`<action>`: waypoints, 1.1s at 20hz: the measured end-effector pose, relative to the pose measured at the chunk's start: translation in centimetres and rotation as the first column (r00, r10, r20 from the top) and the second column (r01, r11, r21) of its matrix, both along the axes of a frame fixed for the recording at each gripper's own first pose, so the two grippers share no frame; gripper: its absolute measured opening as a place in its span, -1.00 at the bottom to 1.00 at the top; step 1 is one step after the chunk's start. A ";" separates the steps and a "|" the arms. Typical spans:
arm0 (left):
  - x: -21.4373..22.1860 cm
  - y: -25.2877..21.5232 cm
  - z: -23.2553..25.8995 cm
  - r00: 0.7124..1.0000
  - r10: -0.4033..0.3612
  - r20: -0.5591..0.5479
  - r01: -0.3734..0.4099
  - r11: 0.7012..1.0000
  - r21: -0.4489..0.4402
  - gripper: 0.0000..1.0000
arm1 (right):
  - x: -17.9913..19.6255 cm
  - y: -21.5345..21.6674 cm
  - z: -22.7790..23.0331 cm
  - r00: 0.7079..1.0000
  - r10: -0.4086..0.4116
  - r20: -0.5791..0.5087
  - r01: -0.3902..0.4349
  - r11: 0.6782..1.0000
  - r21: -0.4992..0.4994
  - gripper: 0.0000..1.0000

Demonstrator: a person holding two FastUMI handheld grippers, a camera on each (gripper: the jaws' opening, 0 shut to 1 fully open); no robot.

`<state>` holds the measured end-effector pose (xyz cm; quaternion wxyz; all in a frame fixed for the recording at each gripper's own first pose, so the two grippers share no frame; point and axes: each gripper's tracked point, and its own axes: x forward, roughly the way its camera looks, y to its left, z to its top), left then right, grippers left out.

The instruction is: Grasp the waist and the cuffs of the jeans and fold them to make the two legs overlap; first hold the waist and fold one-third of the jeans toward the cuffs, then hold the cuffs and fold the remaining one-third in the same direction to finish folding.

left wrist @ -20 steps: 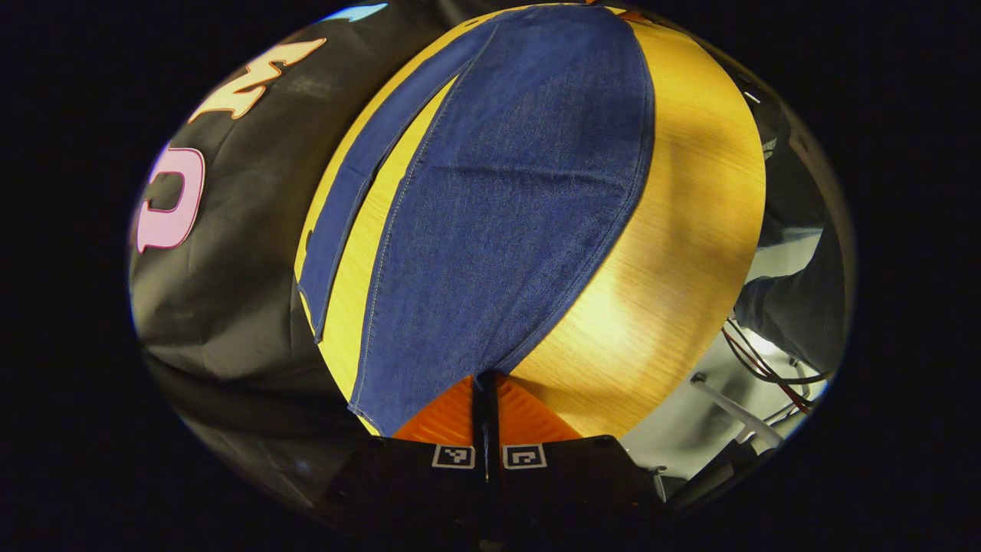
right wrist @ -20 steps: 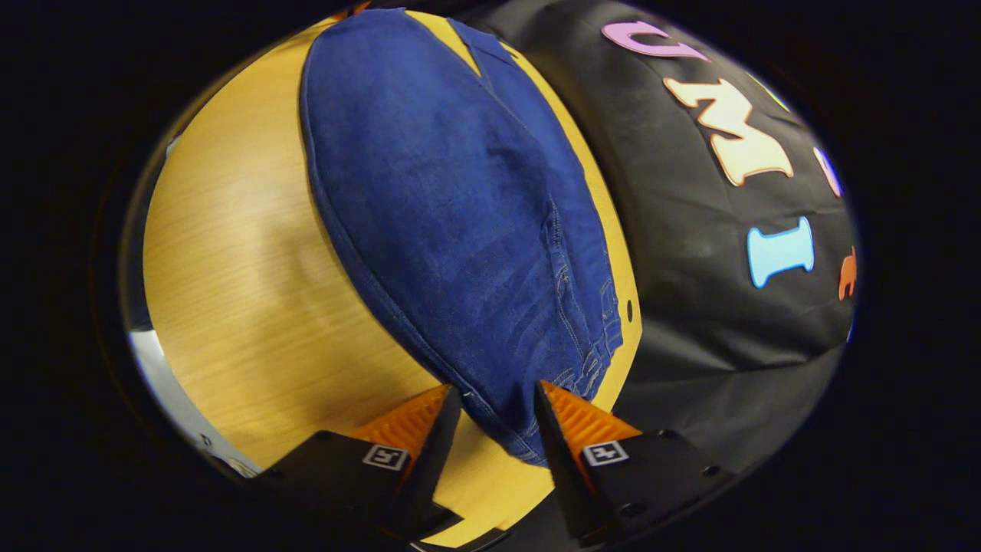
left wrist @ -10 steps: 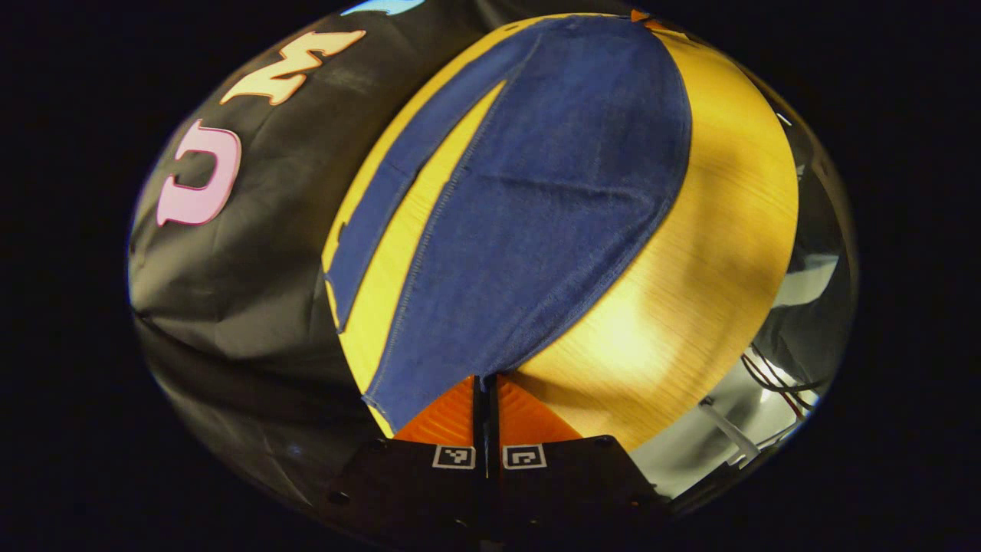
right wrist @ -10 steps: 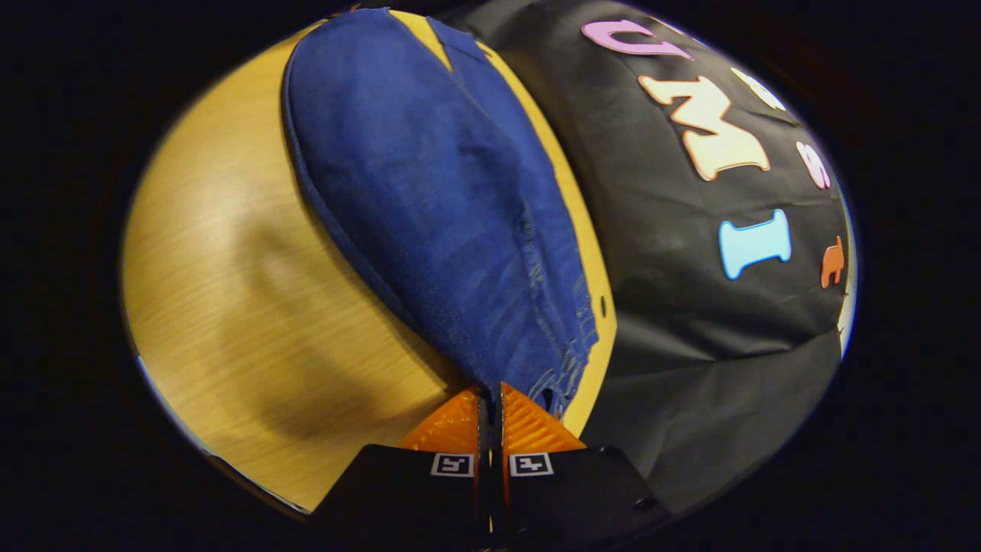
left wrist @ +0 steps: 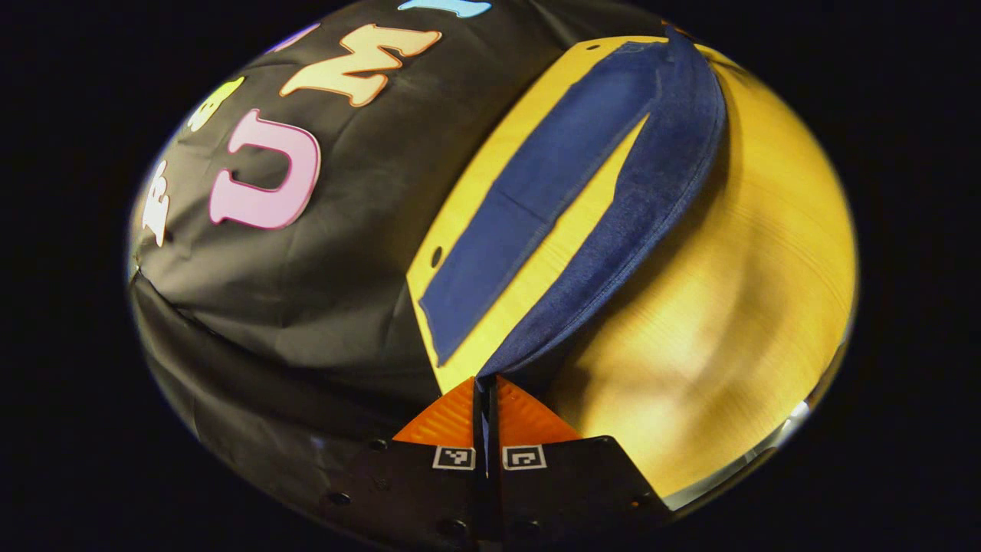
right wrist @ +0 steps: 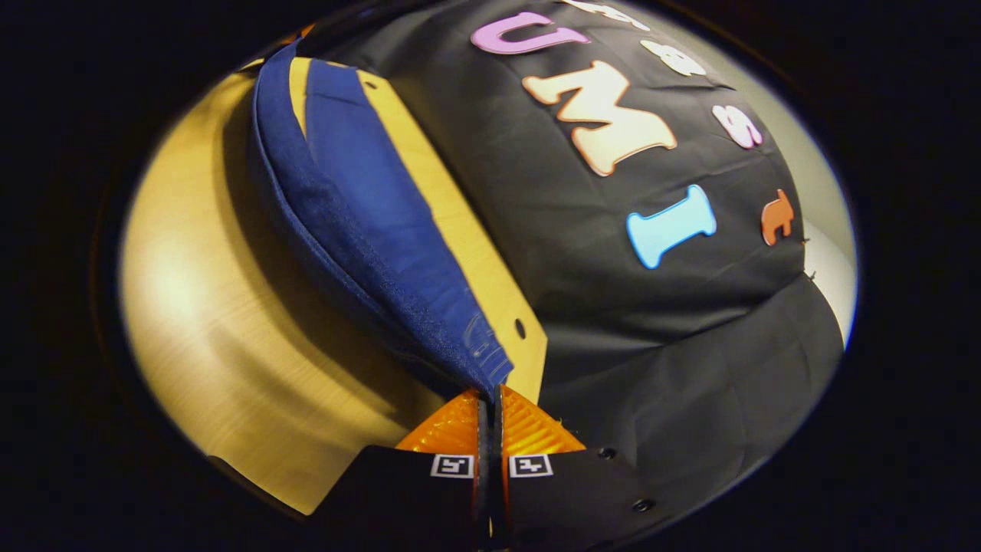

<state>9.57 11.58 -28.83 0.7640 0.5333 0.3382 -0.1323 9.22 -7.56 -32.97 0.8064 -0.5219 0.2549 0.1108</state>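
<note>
denim jeans (left wrist: 659, 184) in both pinched grippers

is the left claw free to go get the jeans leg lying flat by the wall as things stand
Probably not: the left claw is shut on the lifted jeans leg. The way to the flat leg on the table looks open, but it would have to let go first.

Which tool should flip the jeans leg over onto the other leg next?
Neither alone. The left tool and right tool each pinch an end of the lifted jeans, so both should probably carry it across together.
</note>
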 end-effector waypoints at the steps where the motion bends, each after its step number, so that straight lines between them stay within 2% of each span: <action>1: 1.5 -0.2 0.6 1.000 -0.001 0.016 0.001 1.000 0.001 -1.00 | 1.1 0.1 0.5 1.000 -0.009 0.022 0.009 1.000 0.010 -0.94; 4: 5.6 -1.1 1.5 0.998 0.002 0.058 -0.001 1.000 -0.007 -1.00 | 4.7 0.4 1.5 0.995 -0.059 0.083 0.055 0.997 0.058 -0.95; 6: 8.0 -1.7 1.4 0.997 0.023 0.074 -0.021 0.999 -0.036 -1.00 | 6.8 0.4 1.1 0.986 -0.121 0.115 0.109 0.988 0.105 -0.95; 9: 12.1 -2.8 0.7 0.992 0.072 0.105 -0.064 0.995 -0.081 -1.00 | 10.2 0.8 0.2 0.963 -0.216 0.162 0.183 0.963 0.198 -0.96; 12: 16.2 -3.6 -0.6 0.981 0.147 0.124 -0.128 0.980 -0.150 -1.00 | 14.5 1.3 -2.2 0.955 -0.240 0.176 0.192 0.949 0.250 -0.95; 16: 20.8 -4.7 -3.6 0.969 0.221 0.106 -0.197 0.959 -0.204 -1.00 | 18.8 1.9 -8.0 0.966 -0.233 0.115 0.198 0.946 0.256 -0.95; 19: 23.1 -5.0 -6.9 0.970 0.226 0.087 -0.207 0.960 -0.189 -1.00 | 20.7 2.1 -12.5 0.972 -0.231 0.045 0.214 0.946 0.245 -0.95; 21: 23.3 -5.2 -8.8 0.971 0.230 0.066 -0.215 0.960 -0.180 -1.00 | 20.9 1.9 -13.9 0.969 -0.248 0.008 0.238 0.940 0.246 -0.94; 22: 23.3 -5.1 -9.6 0.970 0.235 0.054 -0.221 0.958 -0.184 -1.00 | 20.6 1.7 -13.5 0.966 -0.260 0.003 0.251 0.936 0.247 -0.87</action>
